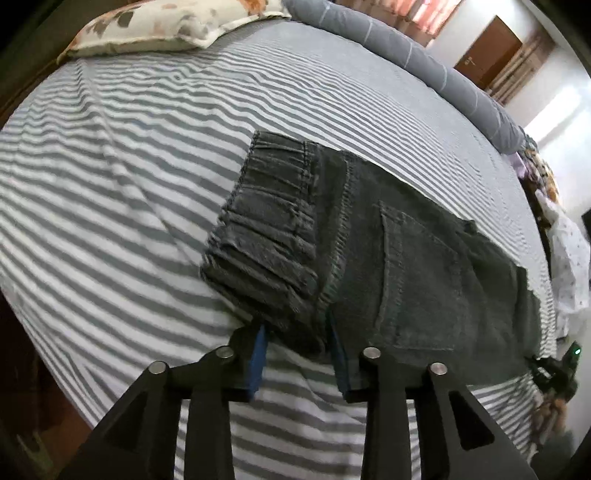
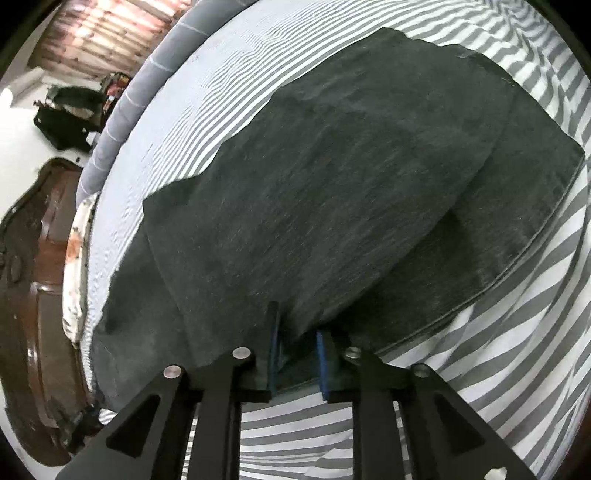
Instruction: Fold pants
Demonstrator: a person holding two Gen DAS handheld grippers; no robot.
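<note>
On striped bedsheet [image 1: 110, 192]: dark-grey denim pants [image 1: 369, 258], flat, folded double

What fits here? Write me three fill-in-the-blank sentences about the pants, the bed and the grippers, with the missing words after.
1. The pants lie on a sheet patterned with grey and white ____.
2. The left gripper sits at the pants' ____ end, where the fabric is gathered.
3. The pads of the right gripper are coloured ____.
4. At the bed's far corner lies a floral ____.

Missing words: stripes; waistband; blue; pillow
</note>
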